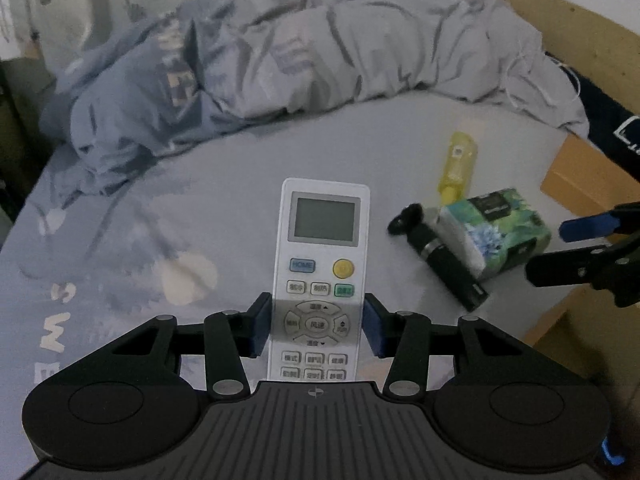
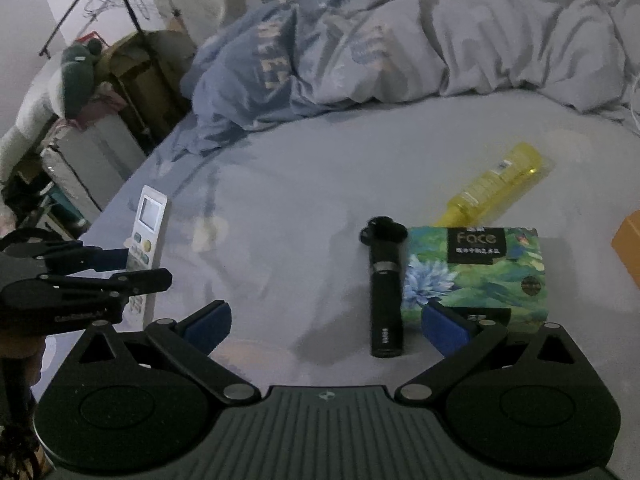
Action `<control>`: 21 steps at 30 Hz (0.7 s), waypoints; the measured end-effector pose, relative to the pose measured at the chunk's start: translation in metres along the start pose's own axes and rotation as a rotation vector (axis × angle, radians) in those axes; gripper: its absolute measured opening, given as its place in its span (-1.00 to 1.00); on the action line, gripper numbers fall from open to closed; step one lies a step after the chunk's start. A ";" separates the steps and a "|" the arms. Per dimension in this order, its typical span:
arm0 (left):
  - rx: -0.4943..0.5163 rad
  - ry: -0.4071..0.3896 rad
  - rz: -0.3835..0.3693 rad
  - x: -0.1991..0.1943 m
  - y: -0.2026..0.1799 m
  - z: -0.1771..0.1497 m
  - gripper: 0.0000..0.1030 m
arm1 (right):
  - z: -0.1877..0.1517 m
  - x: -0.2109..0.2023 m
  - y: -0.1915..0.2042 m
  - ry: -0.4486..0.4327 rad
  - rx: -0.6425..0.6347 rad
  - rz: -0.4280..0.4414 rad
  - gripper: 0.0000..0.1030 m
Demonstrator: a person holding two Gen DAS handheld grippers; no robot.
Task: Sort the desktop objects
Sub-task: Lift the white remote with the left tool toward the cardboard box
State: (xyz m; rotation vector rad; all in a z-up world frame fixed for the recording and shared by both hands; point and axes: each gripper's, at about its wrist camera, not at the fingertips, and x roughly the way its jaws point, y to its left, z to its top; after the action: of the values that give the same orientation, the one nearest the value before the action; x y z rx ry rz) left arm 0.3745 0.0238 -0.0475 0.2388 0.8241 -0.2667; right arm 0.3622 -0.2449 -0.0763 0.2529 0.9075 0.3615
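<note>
Left wrist view: the left gripper [image 1: 317, 328] pinches a white remote control [image 1: 320, 272] with grey screen, lifted over the pale blue bedsheet [image 1: 200, 200]. Right of the remote lie a black shaver [image 2: 384, 292], floral tissue box [image 2: 476, 276] and yellow bottle [image 2: 496, 184]. The right gripper [image 2: 326, 324] is spread wide. Beyond the remote, a rumpled duvet [image 1: 360, 52].

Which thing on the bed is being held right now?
The white remote. The left gripper has its jaws closed on it; the yellow bottle, black tube and tissue box lie untouched.
</note>
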 end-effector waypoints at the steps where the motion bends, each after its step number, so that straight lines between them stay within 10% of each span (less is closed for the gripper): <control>1: 0.000 -0.014 0.009 -0.006 -0.002 0.000 -0.01 | 0.000 -0.002 0.002 -0.005 -0.002 0.004 1.00; 21: -0.036 -0.181 0.037 -0.125 -0.066 -0.019 -0.02 | -0.021 -0.056 0.008 -0.060 -0.047 -0.004 1.00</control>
State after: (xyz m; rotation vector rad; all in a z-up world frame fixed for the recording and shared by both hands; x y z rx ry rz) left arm 0.2589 -0.0154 0.0261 0.1929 0.6439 -0.2346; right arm 0.3122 -0.2587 -0.0460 0.2176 0.8392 0.3693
